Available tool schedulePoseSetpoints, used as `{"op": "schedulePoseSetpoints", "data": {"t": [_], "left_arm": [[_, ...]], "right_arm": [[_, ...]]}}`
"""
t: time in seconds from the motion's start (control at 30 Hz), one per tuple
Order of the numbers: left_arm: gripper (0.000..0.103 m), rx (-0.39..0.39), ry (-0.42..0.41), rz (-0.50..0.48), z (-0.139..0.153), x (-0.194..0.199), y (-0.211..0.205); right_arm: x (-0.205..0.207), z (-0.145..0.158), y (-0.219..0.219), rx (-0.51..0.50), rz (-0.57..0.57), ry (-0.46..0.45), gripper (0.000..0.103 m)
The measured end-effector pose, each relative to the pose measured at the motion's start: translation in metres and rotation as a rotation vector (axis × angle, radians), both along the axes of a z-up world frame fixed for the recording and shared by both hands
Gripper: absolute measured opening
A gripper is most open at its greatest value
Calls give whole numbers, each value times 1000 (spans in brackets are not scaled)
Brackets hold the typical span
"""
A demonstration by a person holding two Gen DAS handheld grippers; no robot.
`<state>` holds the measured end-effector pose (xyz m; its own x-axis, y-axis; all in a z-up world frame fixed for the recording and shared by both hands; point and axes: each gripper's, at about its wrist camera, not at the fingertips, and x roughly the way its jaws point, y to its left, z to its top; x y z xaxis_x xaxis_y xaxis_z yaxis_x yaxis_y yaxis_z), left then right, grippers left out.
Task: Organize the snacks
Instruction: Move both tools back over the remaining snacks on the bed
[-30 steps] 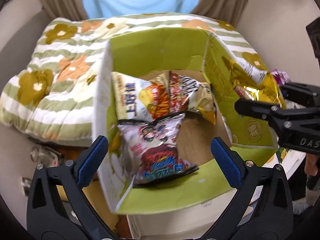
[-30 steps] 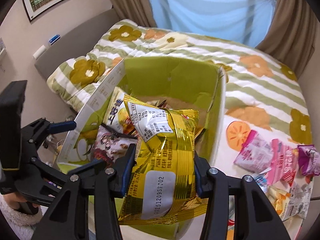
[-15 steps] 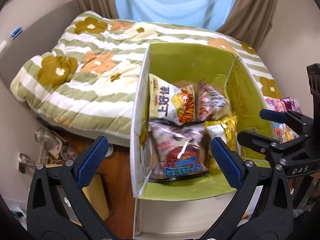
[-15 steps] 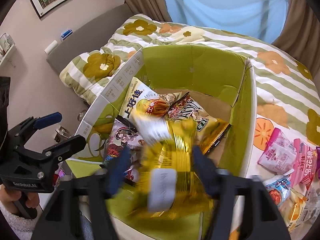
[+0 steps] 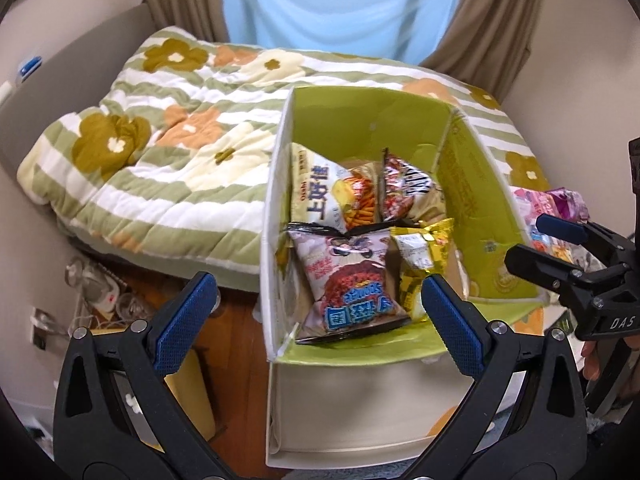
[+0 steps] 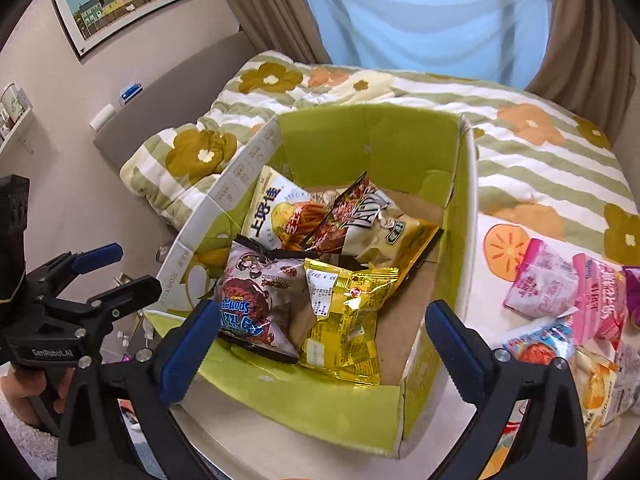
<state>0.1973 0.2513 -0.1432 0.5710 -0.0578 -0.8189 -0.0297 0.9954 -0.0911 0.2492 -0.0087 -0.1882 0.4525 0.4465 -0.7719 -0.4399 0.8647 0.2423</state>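
My right gripper (image 6: pixel 316 336) hangs wide and empty above the green box (image 6: pixel 466 208); the gold bag (image 6: pixel 344 312) lies inside it, beside the brown-and-white bag (image 6: pixel 256 300) (two more packets sit behind); my left gripper (image 5: pixel 316 304) is spread wide too, holding nothing; pink packets (image 6: pixel 560 284) lie on the bed (image 6: pixel 540 152) to the right.

Four snack bags (image 6: pixel 316 272) are being held in the green box (image 6: pixel 400 140); the gold bag (image 6: pixel 344 312) is lying flat, front-right.

Floral quilt (image 6: pixel 532 148), framed picture (image 6: pixel 124 4).
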Motion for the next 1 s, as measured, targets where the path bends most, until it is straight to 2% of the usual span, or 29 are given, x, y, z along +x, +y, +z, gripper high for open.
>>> {"op": "schedulePoseSetpoints", "data": {"t": [0.2, 0.57, 0.73, 1.0], "left_arm": [[102, -23, -22, -103, 8, -3, -21], [102, -36, -80, -259, 25, -11, -89], [102, -27, -116, -347, 30, -22, -148], [102, -42, -80, -512, 16, -39, -272]], "right_arm": [[-18, 20, -19, 23, -87, -38, 102], [-57, 52, -85, -30, -256, -124, 102], [-72, 57, -138, -63, -312, -143, 102], [-94, 53, -239, -118, -367, -129, 102]]}}
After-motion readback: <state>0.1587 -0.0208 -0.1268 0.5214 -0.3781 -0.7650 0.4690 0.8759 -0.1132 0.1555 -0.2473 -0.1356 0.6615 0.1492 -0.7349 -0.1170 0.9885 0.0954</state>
